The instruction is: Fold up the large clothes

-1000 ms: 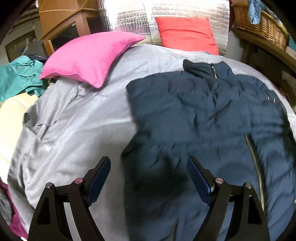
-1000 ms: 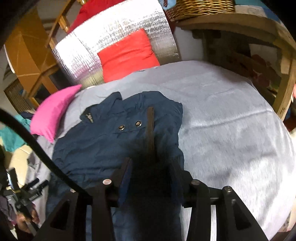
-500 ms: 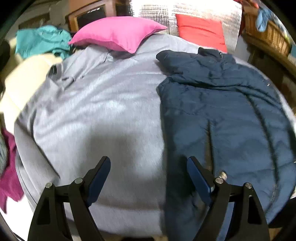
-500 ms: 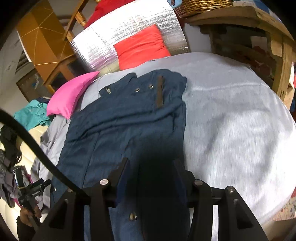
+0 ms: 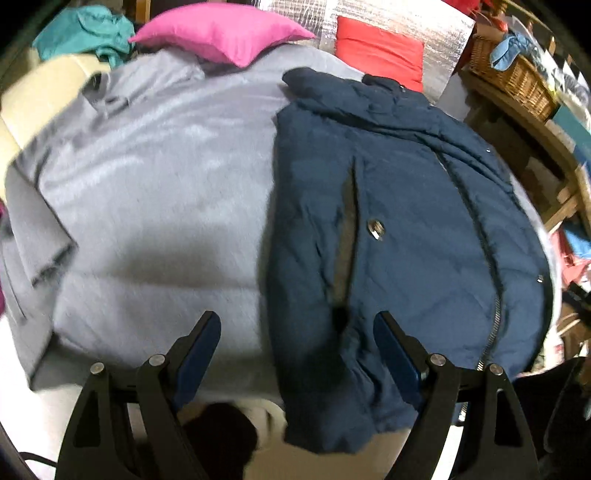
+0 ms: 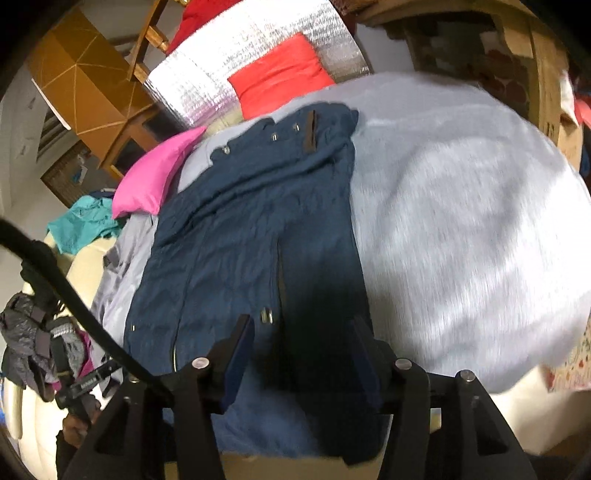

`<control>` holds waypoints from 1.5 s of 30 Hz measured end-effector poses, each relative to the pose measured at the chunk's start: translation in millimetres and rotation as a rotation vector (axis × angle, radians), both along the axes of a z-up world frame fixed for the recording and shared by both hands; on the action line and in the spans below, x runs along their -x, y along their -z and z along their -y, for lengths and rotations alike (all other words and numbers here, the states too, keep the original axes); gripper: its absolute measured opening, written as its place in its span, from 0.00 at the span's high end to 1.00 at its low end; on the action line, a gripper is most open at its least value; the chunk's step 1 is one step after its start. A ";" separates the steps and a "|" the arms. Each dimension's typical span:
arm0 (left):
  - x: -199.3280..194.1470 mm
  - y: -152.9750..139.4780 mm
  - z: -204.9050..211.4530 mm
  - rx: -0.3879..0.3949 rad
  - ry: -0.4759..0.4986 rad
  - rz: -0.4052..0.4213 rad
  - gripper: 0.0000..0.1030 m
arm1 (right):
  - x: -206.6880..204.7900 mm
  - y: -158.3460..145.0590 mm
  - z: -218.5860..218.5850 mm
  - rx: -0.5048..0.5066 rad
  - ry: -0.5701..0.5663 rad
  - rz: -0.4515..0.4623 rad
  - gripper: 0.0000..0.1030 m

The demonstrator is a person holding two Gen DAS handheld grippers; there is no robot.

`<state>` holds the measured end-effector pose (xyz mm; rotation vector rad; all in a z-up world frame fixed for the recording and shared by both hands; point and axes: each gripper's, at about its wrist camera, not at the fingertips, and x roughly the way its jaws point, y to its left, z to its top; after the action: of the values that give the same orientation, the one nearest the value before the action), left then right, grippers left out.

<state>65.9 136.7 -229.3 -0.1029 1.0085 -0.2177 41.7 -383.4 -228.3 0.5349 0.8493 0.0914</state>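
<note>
A navy blue padded jacket [image 5: 399, 206] lies flat on a grey blanket [image 5: 159, 184], collar towards the far pillows, hem hanging over the near edge. It also shows in the right wrist view [image 6: 236, 236]. My left gripper [image 5: 297, 347] is open and empty, held above the jacket's near left corner. My right gripper [image 6: 303, 354] has its jaws apart over the jacket's near right part; dark fabric lies between and under them, and I cannot tell whether they hold it.
A pink pillow [image 5: 221, 31] and a red pillow [image 5: 380, 48] lie at the far end against a silver panel [image 6: 255, 70]. A wicker basket [image 5: 513, 81] stands on a wooden shelf at right. Teal clothing [image 5: 85, 33] lies at far left.
Both grippers have drawn back towards the near edge of the bed. The right gripper's jaws have spread wider. The jacket now lies stretched out lengthwise.
</note>
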 end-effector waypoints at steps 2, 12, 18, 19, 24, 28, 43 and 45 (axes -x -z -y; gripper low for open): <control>4.7 4.1 1.6 0.012 0.016 -0.015 0.18 | 8.6 6.9 -0.6 -0.007 -0.008 -0.027 0.43; 11.2 15.7 4.2 0.132 0.072 -0.075 0.36 | 10.9 53.3 -8.7 0.044 -0.030 -0.185 0.34; 13.4 18.7 1.8 0.138 0.061 -0.096 0.36 | -1.7 73.5 -24.0 0.095 -0.046 -0.232 0.42; 12.8 21.0 2.5 0.134 0.062 -0.113 0.36 | -1.8 72.7 -26.2 0.104 -0.051 -0.231 0.47; 8.8 35.9 7.5 0.117 0.077 -0.186 0.33 | 6.4 64.7 -37.9 0.146 -0.090 -0.205 0.75; 10.3 35.7 9.7 0.141 0.099 -0.173 0.33 | 5.8 66.1 -39.4 0.150 -0.086 -0.205 0.72; -1.3 39.3 28.1 0.140 0.118 -0.142 0.67 | 4.3 67.2 -58.8 0.214 -0.123 -0.185 0.83; -2.4 38.8 30.0 0.143 0.124 -0.139 0.67 | -1.7 69.9 -54.8 0.197 -0.115 -0.197 0.77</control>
<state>68.3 106.7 -268.1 -0.1878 1.1389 -0.3998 43.4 -328.5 -298.2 0.3124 1.0685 0.0599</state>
